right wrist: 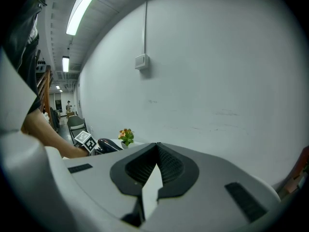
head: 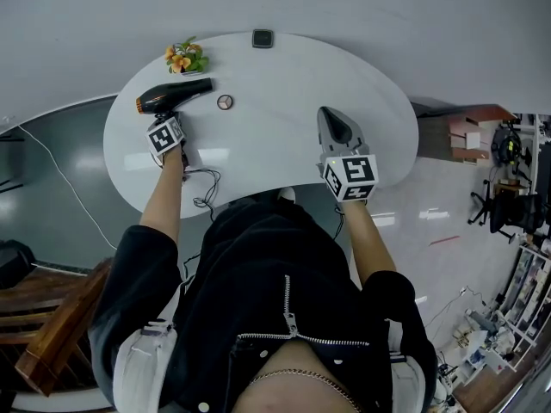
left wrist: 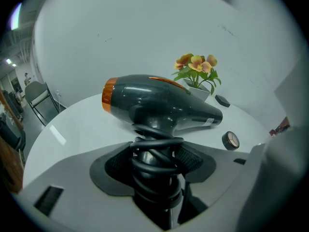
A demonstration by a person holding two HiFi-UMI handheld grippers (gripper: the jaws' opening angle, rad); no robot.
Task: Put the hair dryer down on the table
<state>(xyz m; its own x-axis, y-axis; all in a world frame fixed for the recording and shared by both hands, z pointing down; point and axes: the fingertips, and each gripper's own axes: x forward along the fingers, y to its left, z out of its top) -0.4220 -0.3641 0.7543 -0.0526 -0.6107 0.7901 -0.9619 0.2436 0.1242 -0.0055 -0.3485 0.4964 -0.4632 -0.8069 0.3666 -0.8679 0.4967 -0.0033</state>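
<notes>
Left gripper (left wrist: 157,161) clamped on cord-wrapped handle of hair dryer (left wrist: 159,103); body just ahead of jaws, over table (head: 284,84). Right gripper (right wrist: 154,173) closed, empty. Risk: rounded body may roll on release.

I see a white rounded table (head: 284,136) set by a plain white wall (right wrist: 217,81); glossy pale floor (head: 448,235) past its right edge; wooden furniture (head: 39,317) off its near left; a ceiling strip light (right wrist: 79,13) glowing; a dark chair (left wrist: 38,93) beyond.

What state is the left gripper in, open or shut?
Shut on the hair dryer: the left gripper has both pads pressed against its cord-wrapped handle.
</notes>
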